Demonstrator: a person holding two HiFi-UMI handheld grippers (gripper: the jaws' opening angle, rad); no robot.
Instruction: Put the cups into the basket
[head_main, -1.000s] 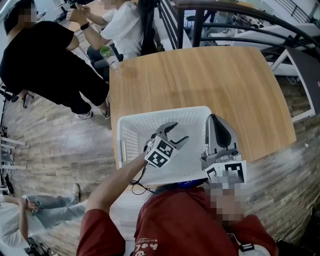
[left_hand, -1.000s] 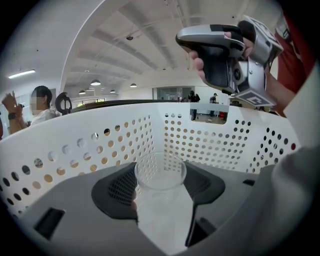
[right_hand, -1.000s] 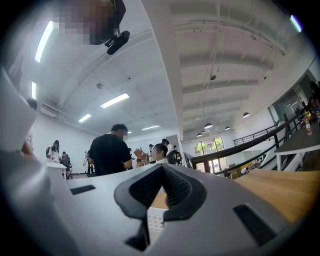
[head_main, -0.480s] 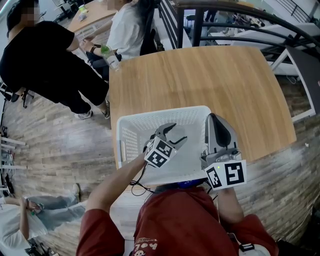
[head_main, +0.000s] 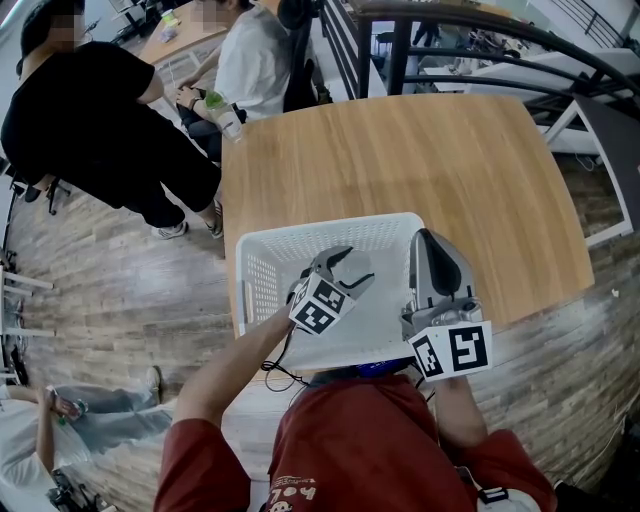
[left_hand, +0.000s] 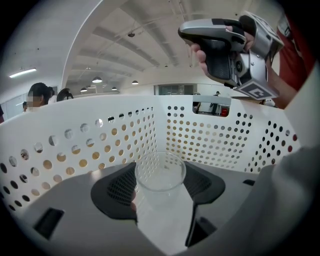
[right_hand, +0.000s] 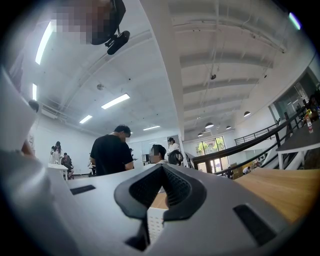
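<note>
A clear plastic cup (left_hand: 161, 176) stands upright between the dark pads of my left gripper (left_hand: 160, 200), which is shut on it with its jaws spread wide. That gripper (head_main: 354, 266) hangs inside the white perforated basket (head_main: 330, 226), whose holed walls (left_hand: 210, 137) surround the cup on all sides. In the head view the cup itself is hard to make out. My right gripper (head_main: 431, 238) hovers over the basket's right rim, held in a hand (left_hand: 225, 47). Its pads (right_hand: 161, 189) meet, shut with nothing in them.
The basket sits at the near edge of a wooden table (head_main: 400, 150). Two people (head_main: 110, 120) stand or sit by the table's far left corner, one holding a bottle (head_main: 222, 112). A dark railing (head_main: 470, 30) runs behind the table.
Both grippers and the basket stay where they were. Only the people at the far left corner shift a little.
</note>
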